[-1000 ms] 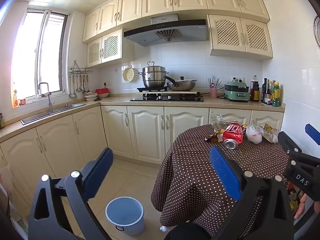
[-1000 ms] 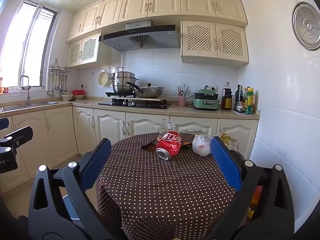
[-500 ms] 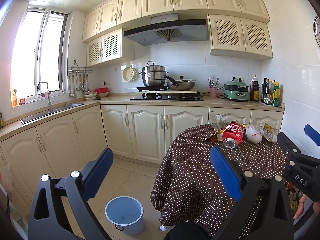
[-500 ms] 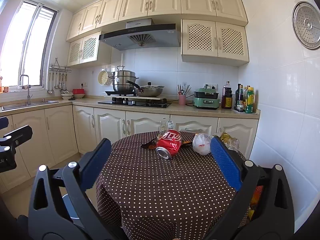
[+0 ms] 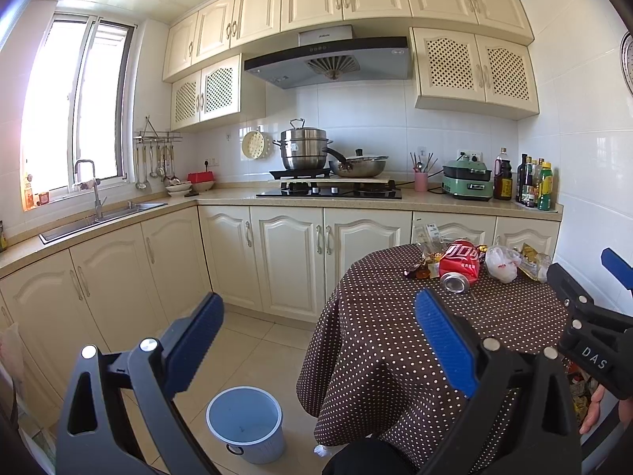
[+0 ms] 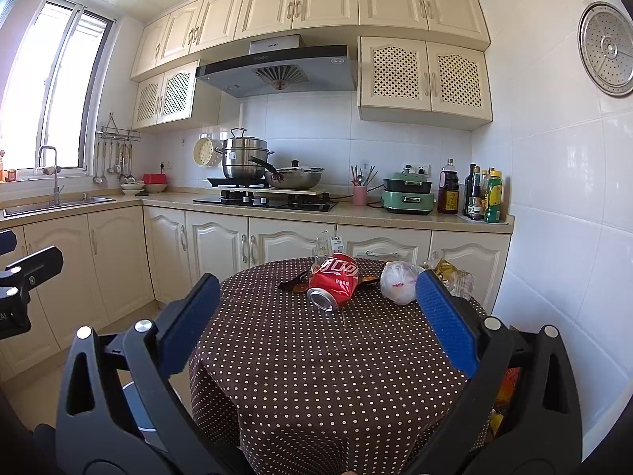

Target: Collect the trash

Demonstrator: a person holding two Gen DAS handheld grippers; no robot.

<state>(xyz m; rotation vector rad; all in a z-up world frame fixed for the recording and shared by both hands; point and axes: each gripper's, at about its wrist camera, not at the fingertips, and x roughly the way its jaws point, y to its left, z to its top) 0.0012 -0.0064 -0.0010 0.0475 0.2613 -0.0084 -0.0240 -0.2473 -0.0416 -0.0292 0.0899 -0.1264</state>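
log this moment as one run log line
phase: approach | left hand-held gripper: open | right hand-held gripper: open | red can: on table | bucket: on floor

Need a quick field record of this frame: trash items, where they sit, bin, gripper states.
surface: round table with brown polka-dot cloth
trash_1: crushed red soda can, lying on its side, open end toward camera
trash_2: white plastic bag, right of the can
trash_3: crinkled clear wrapper, far right of the table
trash_4: dark wrappers left of the can
bin: light blue bucket on the floor, left of the table
left gripper: open, empty
right gripper: open, empty, short of the can
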